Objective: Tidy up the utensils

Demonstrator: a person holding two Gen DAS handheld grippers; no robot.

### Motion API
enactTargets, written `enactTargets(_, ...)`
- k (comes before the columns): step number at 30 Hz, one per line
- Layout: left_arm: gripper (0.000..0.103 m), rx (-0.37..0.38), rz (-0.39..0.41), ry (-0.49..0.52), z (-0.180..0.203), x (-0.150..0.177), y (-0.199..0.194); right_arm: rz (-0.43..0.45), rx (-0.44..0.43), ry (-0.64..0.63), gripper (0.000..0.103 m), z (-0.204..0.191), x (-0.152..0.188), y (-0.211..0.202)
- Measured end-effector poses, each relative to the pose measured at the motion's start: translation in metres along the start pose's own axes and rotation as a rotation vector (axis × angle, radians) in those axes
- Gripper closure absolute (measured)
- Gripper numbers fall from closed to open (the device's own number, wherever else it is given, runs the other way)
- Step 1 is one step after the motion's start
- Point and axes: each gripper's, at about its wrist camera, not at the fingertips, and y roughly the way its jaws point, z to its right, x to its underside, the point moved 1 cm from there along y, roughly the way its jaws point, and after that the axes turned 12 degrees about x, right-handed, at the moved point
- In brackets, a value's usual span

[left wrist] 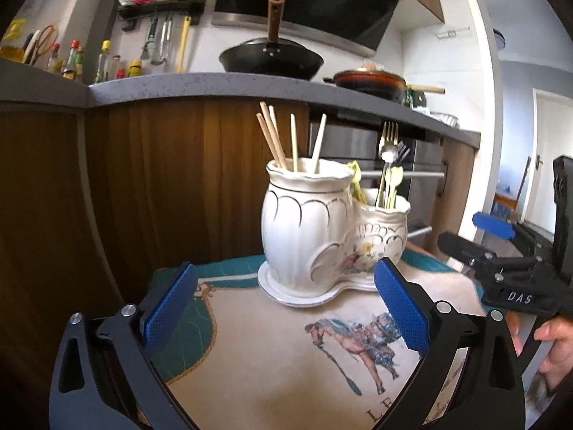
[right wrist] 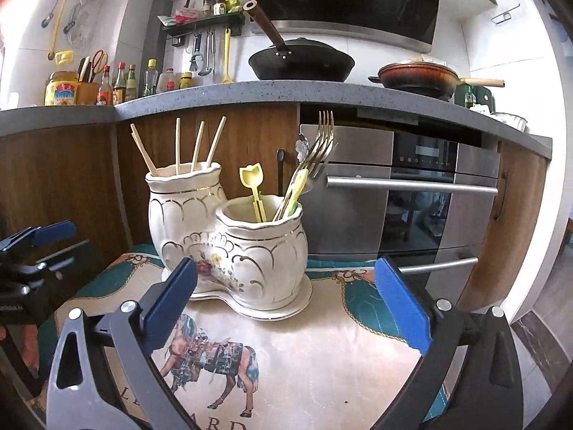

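Both of your tongs stand wide apart with nothing between the pads: the left gripper (left wrist: 283, 302) and the right gripper (right wrist: 286, 301) each hang empty, just short of the holder (right wrist: 229, 247). The holder is a white double-pot piece on its own saucer, at the far end of the printed cloth (right wrist: 322, 358), below the counter (right wrist: 250, 93).

The chopsticks (right wrist: 179, 147) stand upright in the taller left pot. The forks (right wrist: 322, 143), a spoon (left wrist: 387, 154) and the yellow plastic pieces (right wrist: 252, 186) lean in the shorter right pot. No loose utensil shows on the cloth in either view, so the sorting looks finished, or close to it; you appear to be at the letting-go step, with both hands free.

If that is right, the next move calls only for a clean retreat: draw each gripper back toward yourself along the cloth, keeping clear of the tall handles, since a knock on the forks could tip them out. If more utensils wait out of view, reach for those with jaws as open as now.
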Motion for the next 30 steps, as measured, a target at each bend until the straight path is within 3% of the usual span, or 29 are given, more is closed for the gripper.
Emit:
enactTargets(11,0.005,-0.01,0.005,0.047,0.009,-0.002,0.001,0.005,0.016,0.026,0.005,0.005,-0.001,-0.001)
enactTargets(30,0.005,-0.01,0.0,0.044,0.01,-0.001,0.003,0.004,0.016,0.024,0.005,0.004,-0.001,0.0)
